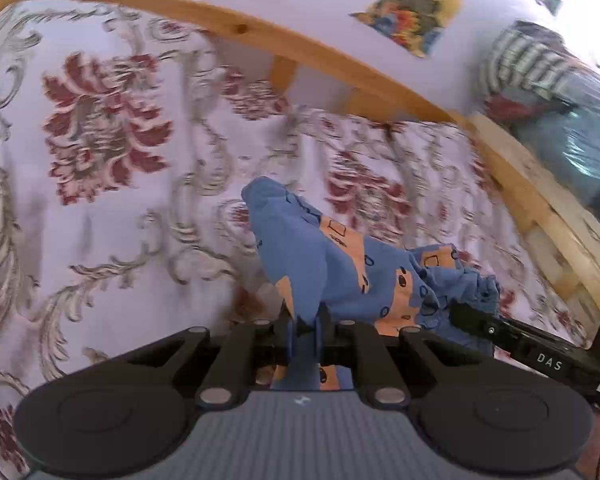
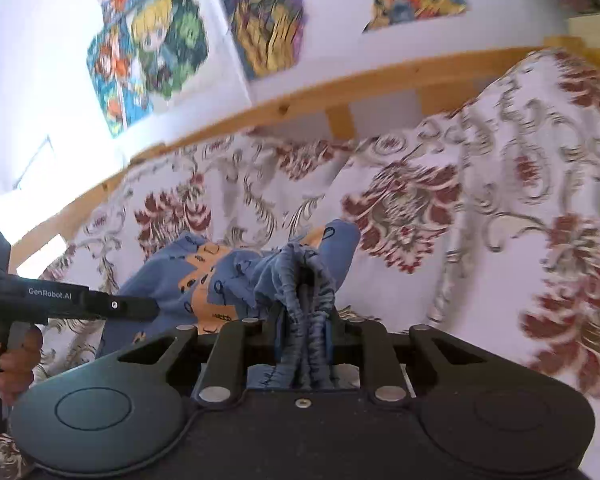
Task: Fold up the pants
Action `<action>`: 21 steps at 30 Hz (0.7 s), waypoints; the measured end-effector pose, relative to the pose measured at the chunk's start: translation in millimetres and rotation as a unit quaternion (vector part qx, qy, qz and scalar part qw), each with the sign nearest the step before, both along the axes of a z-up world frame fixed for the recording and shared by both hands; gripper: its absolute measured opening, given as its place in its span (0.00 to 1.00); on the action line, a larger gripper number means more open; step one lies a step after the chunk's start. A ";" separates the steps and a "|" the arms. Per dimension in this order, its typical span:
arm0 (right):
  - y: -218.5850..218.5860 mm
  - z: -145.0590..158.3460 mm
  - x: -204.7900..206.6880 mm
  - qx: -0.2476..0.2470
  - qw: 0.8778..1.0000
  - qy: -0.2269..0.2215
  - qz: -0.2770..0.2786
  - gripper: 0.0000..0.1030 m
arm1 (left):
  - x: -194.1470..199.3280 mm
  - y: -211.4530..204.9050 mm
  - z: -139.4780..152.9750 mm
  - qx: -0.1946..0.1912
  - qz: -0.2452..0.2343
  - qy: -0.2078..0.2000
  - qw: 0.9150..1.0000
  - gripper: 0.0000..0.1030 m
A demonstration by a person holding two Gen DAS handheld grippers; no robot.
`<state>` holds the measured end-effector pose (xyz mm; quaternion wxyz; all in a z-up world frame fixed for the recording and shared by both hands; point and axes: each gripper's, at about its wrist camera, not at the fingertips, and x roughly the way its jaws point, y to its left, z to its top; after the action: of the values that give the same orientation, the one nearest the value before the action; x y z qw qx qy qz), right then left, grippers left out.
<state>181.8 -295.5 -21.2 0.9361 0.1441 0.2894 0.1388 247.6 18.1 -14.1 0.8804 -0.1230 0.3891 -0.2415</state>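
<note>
The folding had barely begun. The small blue pants [image 1: 300, 248], printed with orange patches, hung bunched and rumpled above the bed [image 1: 112, 208] with its floral cover, not laid flat anywhere. The left tool [image 1: 304, 330] was clamped on a fold of the blue cloth, and the right tool [image 2: 305, 334] was closed on the gathered elastic waistband [image 2: 306, 280]. Held between the two, the garment sagged in loose folds, one end trailing toward the cover. I judged that it was only being lifted or shaken out: spreading it, laying leg over leg and doubling it up all remained. A wooden bed rail [image 1: 228, 28] ran behind.
</note>
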 end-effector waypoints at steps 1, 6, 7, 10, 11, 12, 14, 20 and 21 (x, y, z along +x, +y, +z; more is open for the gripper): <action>5.5 -1.7 9.1 -0.009 1.000 0.011 0.008 0.19 | 6.3 4.3 -6.1 -0.001 0.006 0.011 1.000 0.11; 27.0 -19.3 36.5 -0.060 0.996 0.066 0.033 0.20 | 25.7 13.2 -46.5 0.013 0.022 0.070 0.997 0.11; 29.4 -24.6 40.7 -0.066 0.994 0.077 0.033 0.20 | 27.0 14.1 -52.6 0.018 0.022 0.073 0.997 0.11; 28.4 -36.9 46.2 -0.067 0.994 0.088 0.021 0.27 | 31.6 20.2 -62.6 0.014 0.026 0.092 0.995 0.18; 27.4 -39.5 47.1 -0.069 0.993 0.090 0.015 0.35 | 32.6 22.6 -63.8 0.007 0.030 0.098 0.995 0.19; 26.7 -42.0 47.3 -0.070 0.993 0.091 0.010 0.41 | 34.0 25.0 -64.3 0.002 0.031 0.103 0.994 0.21; 24.6 -43.6 45.5 -0.065 0.994 0.092 0.001 0.49 | 34.3 27.4 -66.0 -0.005 0.034 0.109 0.993 0.22; 17.9 -34.7 30.9 -0.043 0.996 0.080 -0.026 0.80 | 28.2 25.0 -57.2 0.010 0.039 0.097 0.994 0.35; 18.0 -32.2 28.0 -0.040 0.996 0.076 -0.030 0.84 | 26.2 25.0 -54.1 0.012 0.040 0.094 0.995 0.48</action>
<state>209.8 -277.5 -53.4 0.9199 0.1253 0.3609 0.0880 273.8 43.0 -68.1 0.8505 -0.1497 0.4677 -0.1883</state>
